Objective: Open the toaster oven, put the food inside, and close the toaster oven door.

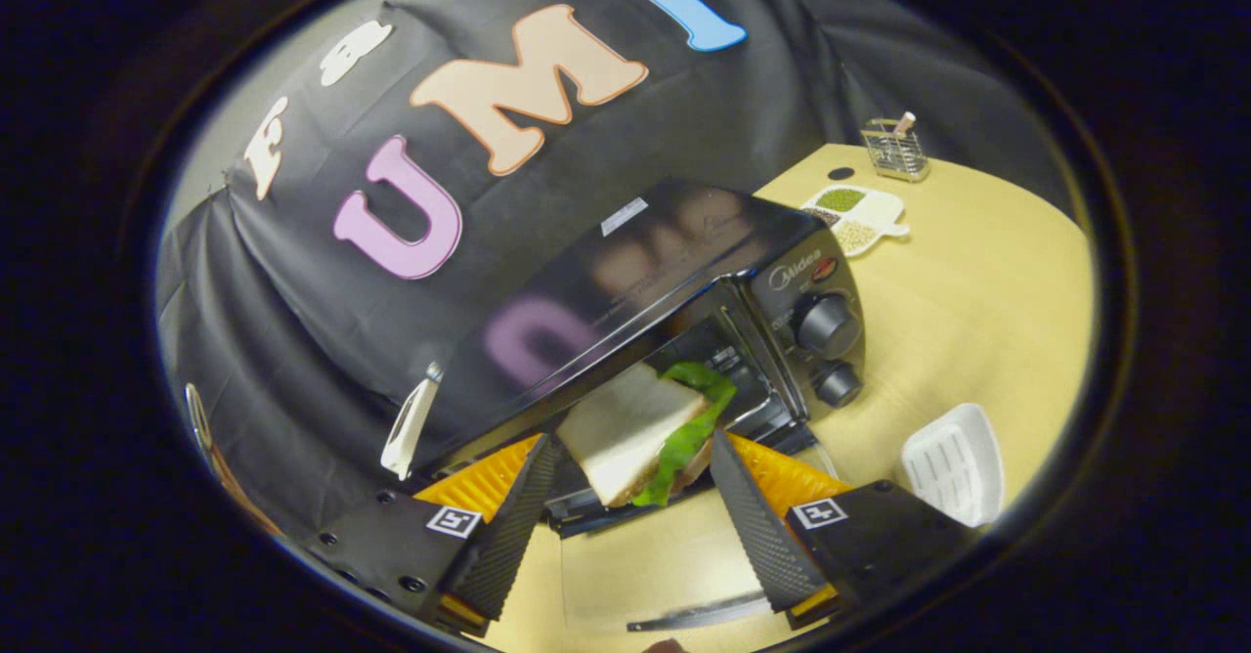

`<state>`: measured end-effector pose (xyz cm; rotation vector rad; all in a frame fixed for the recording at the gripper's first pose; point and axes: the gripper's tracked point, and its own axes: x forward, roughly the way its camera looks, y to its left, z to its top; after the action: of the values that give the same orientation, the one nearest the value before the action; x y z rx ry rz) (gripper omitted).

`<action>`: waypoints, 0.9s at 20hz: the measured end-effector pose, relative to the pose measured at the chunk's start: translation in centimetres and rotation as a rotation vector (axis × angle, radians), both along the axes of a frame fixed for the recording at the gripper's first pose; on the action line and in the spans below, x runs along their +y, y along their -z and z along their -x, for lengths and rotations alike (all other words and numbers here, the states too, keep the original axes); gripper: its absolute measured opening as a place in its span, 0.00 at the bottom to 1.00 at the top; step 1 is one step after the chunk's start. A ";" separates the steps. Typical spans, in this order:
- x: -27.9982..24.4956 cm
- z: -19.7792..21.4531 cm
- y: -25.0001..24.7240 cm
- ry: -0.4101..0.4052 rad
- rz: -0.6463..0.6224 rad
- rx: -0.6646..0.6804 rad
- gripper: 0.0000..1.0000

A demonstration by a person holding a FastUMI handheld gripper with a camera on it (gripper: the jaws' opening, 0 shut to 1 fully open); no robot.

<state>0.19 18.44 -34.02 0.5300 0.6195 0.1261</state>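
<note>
A sandwich (622, 426) of white bread with green lettuce sticks up between my fingertips, and my gripper (633, 446) is shut on it, one finger on each side. Just beyond it stands the black toaster oven (635, 272) with its cavity open. Two round knobs (826, 324) sit on its right panel. The glass door (665, 575) is folded down flat toward me under the fingers, and its handle (699, 614) lies nearest to me. The sandwich hangs above the door hinge, at the mouth of the cavity. The whole view is tilted.
The oven stands on a yellow table (977, 321). To its right lie a ribbed white dish (953, 462), a white sectioned tray of beans (855, 218) and a small wire holder (894, 150). A white tag (410, 428) hangs left of the oven.
</note>
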 end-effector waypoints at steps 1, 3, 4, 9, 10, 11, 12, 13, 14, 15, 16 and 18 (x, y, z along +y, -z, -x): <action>-0.3 1.0 -0.5 -0.022 0.026 0.006 0.99; -1.3 3.5 0.0 -0.079 0.102 0.053 0.99; -1.5 4.7 1.0 -0.107 0.150 0.082 0.99; -3.1 10.9 3.9 -0.231 0.299 0.180 1.00; -3.0 11.9 4.6 -0.250 0.302 0.196 1.00; -3.0 12.7 5.2 -0.264 0.304 0.213 1.00; -2.9 13.4 5.9 -0.272 0.305 0.230 1.00; -3.2 14.1 6.4 -0.276 0.313 0.251 0.99; -3.4 14.6 7.4 -0.284 0.324 0.279 0.99; -3.4 15.1 8.5 -0.294 0.333 0.309 0.99; -3.3 15.5 9.4 -0.309 0.339 0.329 0.99; -3.5 15.6 10.9 -0.334 0.378 0.347 0.99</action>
<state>-15.46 14.98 -44.97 0.0760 1.0439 0.2288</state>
